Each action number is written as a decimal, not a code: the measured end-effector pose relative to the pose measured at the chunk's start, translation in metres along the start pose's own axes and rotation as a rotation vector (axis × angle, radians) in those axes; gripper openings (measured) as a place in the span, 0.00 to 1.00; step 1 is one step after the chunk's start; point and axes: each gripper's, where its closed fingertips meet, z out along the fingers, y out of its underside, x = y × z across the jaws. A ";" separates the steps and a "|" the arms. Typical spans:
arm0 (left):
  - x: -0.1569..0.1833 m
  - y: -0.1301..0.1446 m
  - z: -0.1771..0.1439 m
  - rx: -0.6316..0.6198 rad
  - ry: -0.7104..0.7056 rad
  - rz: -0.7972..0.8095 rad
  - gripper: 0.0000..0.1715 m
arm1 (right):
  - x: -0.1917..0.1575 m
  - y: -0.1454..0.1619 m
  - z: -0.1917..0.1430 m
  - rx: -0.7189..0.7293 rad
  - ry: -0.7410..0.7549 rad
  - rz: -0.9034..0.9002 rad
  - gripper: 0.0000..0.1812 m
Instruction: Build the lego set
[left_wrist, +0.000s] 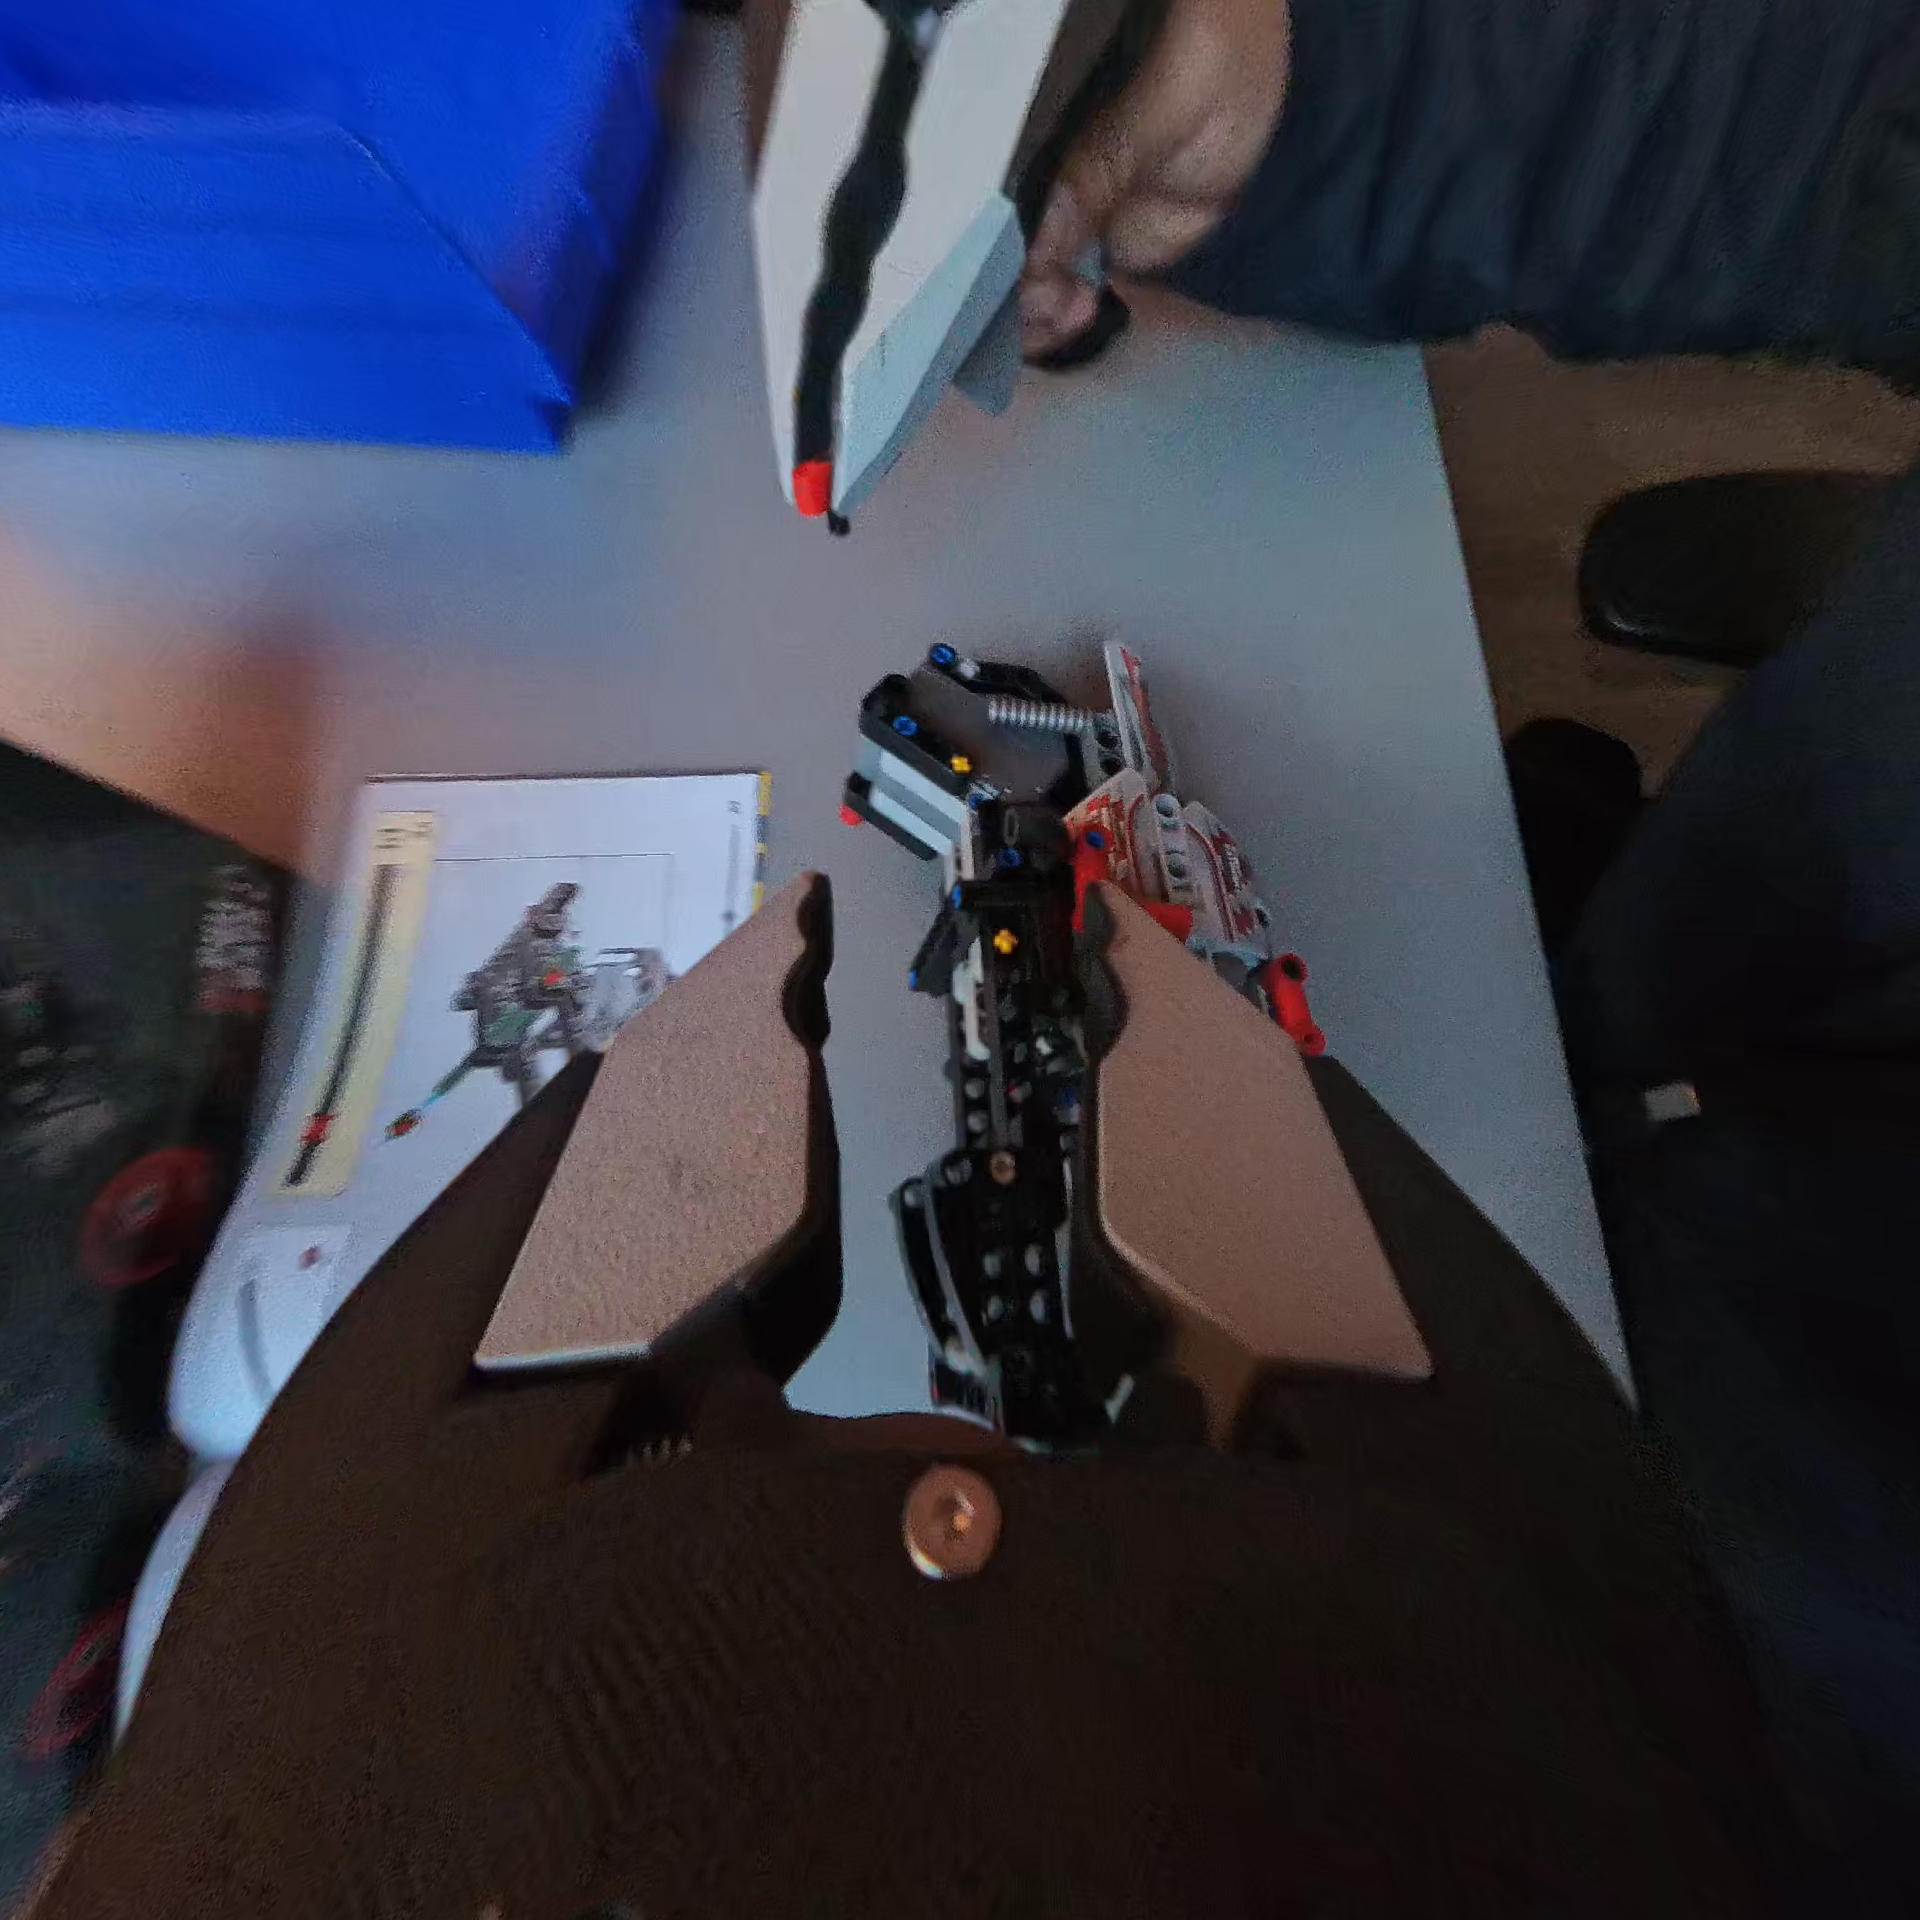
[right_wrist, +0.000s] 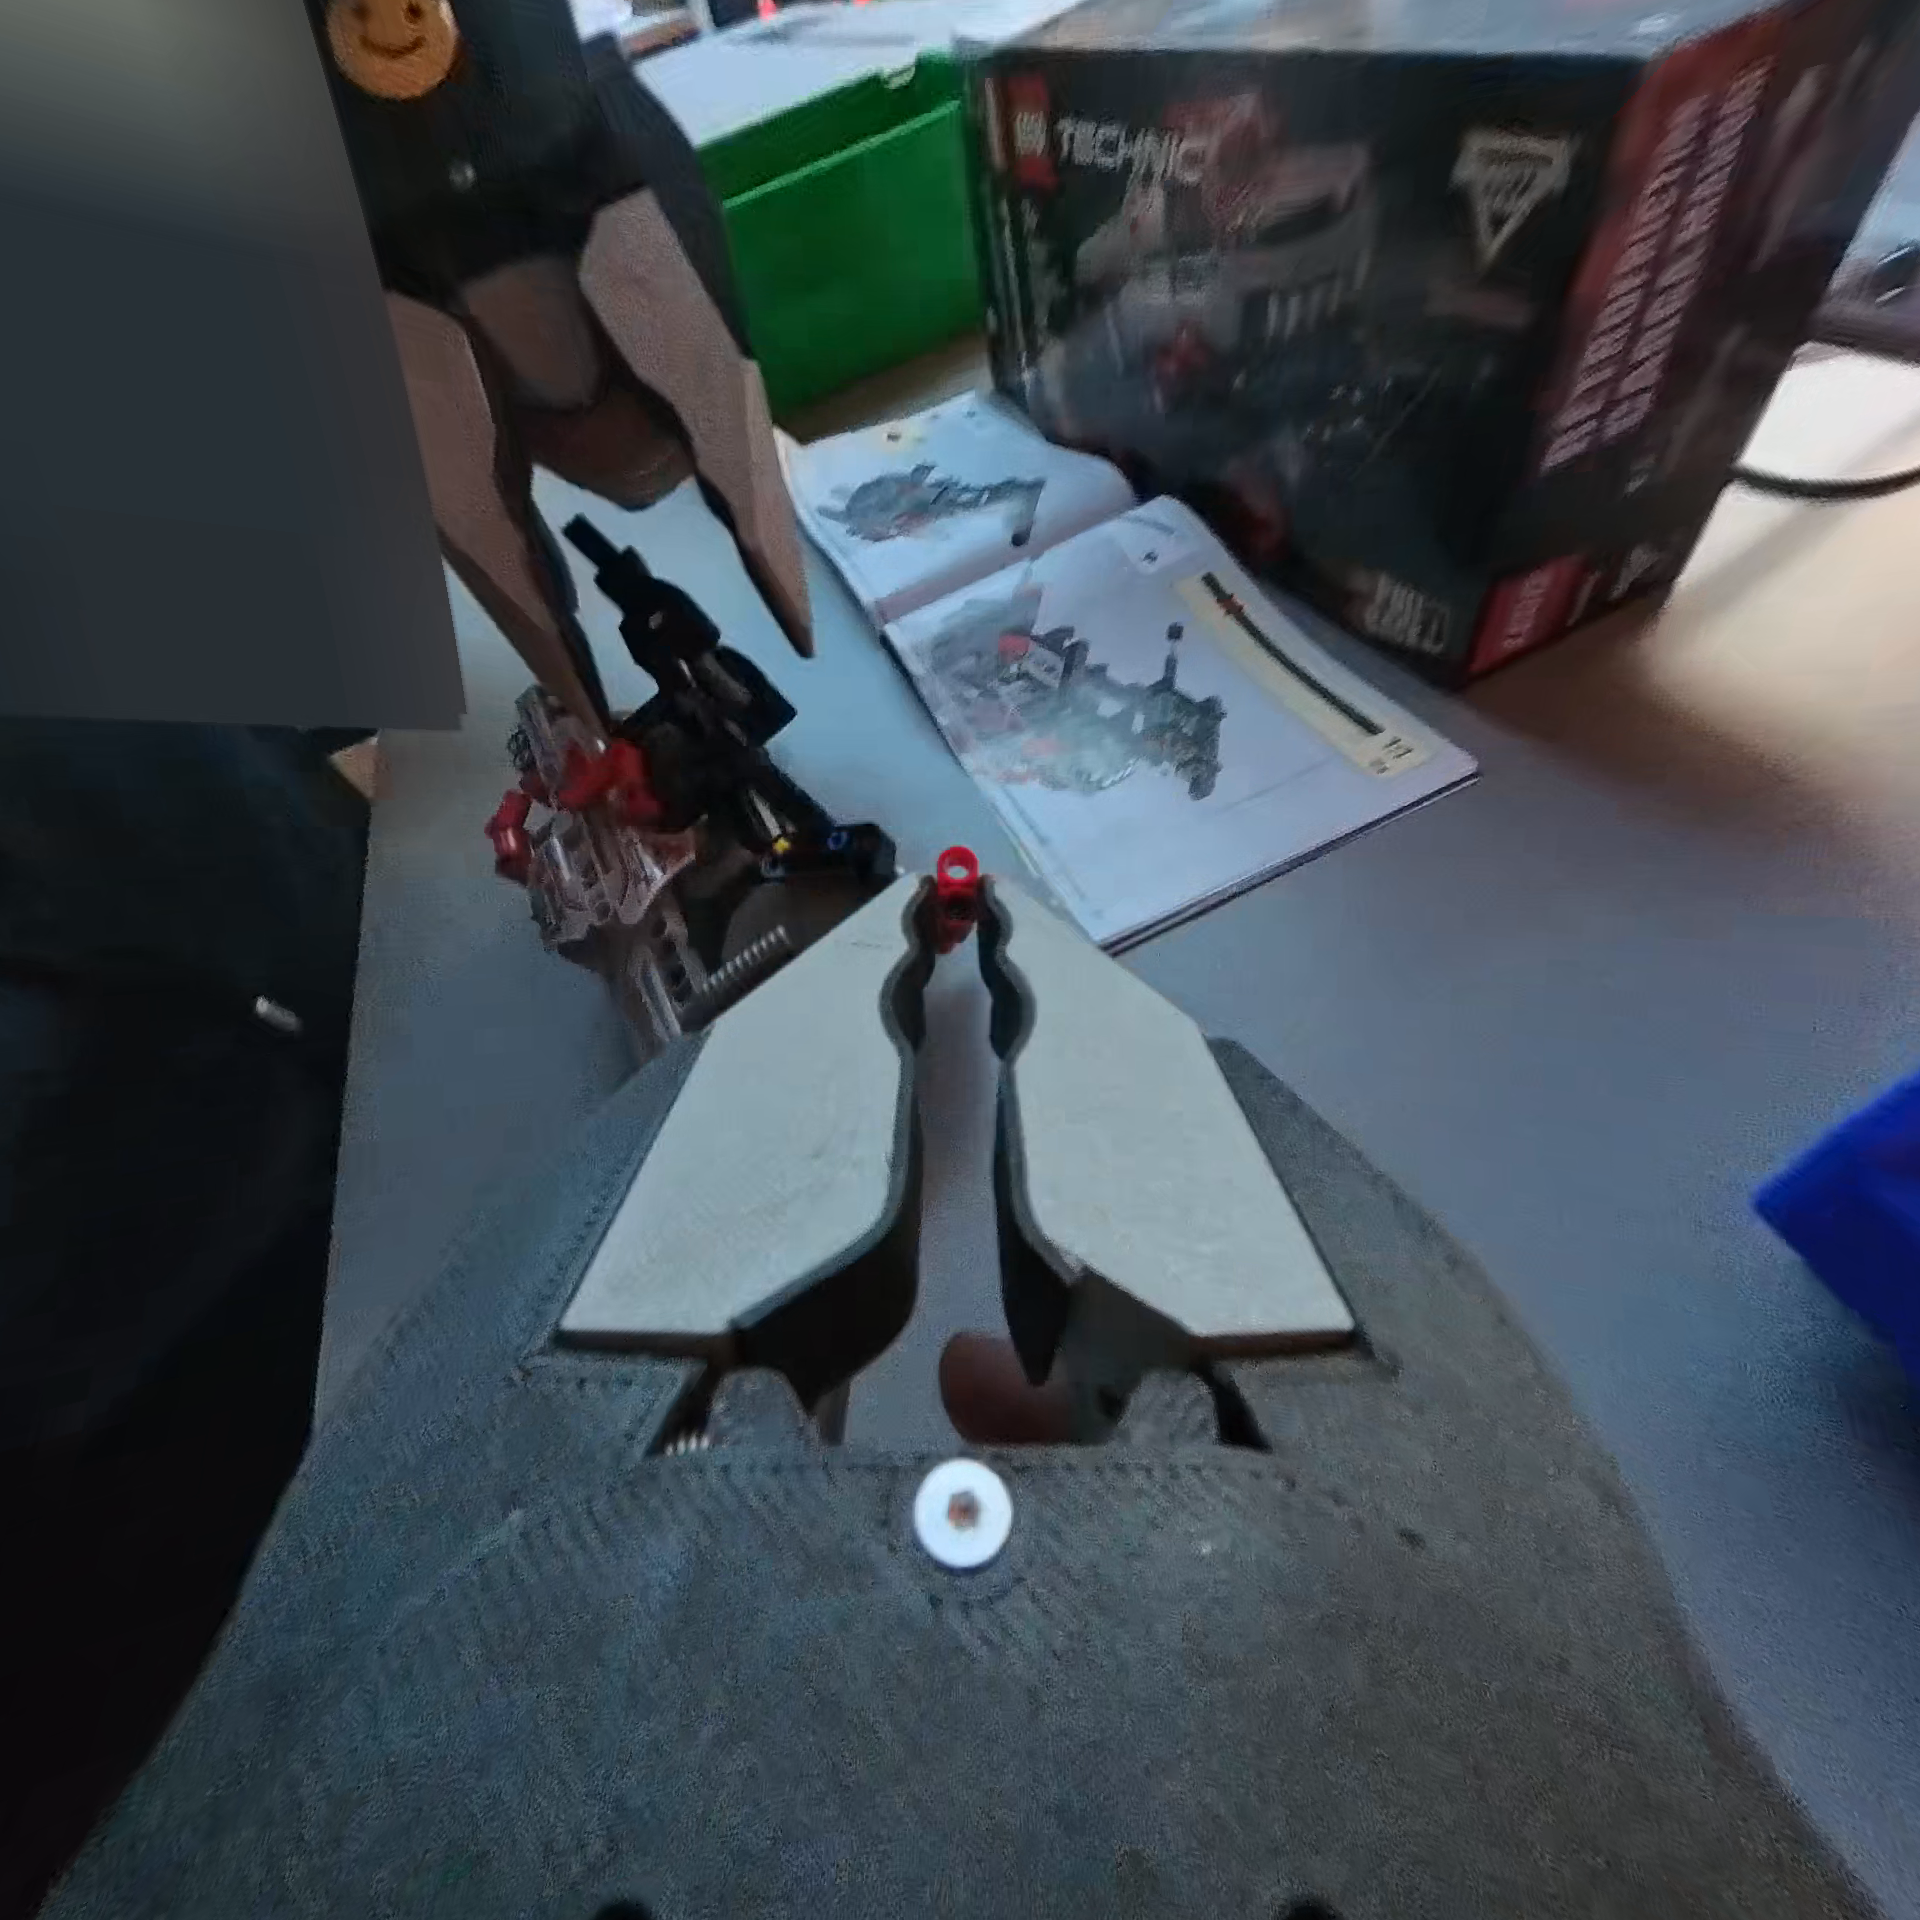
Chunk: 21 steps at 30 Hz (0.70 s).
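The right claw (right_wrist: 958, 902) is closed on a small red Technic connector (right_wrist: 956, 881), pinched at the very fingertips with its ring end standing clear above them. The left claw (left_wrist: 961, 940) stands open over the partly built model (left_wrist: 1023, 935). Its fingers straddle the long black beam section, one finger touching or nearly touching the red-and-white panelled side. Whether it presses the model down I cannot tell.

The model lies on the grey tabletop (left_wrist: 1299, 520) near its edge, with a metal spring (left_wrist: 1039, 715) showing at the far end. The step in hand looks like bringing the red connector to its place on the model. To do that well, the left claw should close on the black beam or hold it firmly down, so the model does not slide when the piece is pushed in. The right claw should line up the connector's axis with its hole before pressing. The grip is shallow, so a skewed push could twist the piece out.

The open instruction booklet (right_wrist: 1132, 665) lies just beside the model, and the dark set box (right_wrist: 1351, 312) stands behind it. A green bin (right_wrist: 852, 239) sits farther back and a blue bin (left_wrist: 270, 229) stands at the far side. Past the tabletop edge are a person's dark-clothed legs and a brownish floor.
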 end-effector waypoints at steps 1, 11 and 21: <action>0.002 0.002 0.008 -0.030 0.056 -0.015 0.28 | -0.002 0.005 0.004 -0.026 -0.035 0.006 0.02; 0.024 0.011 0.024 -0.048 0.395 -0.055 0.21 | -0.026 0.010 0.008 0.041 -0.267 0.019 0.02; 0.029 0.019 0.014 -0.004 0.375 0.041 0.20 | -0.043 0.012 0.007 0.037 -0.271 -0.119 0.02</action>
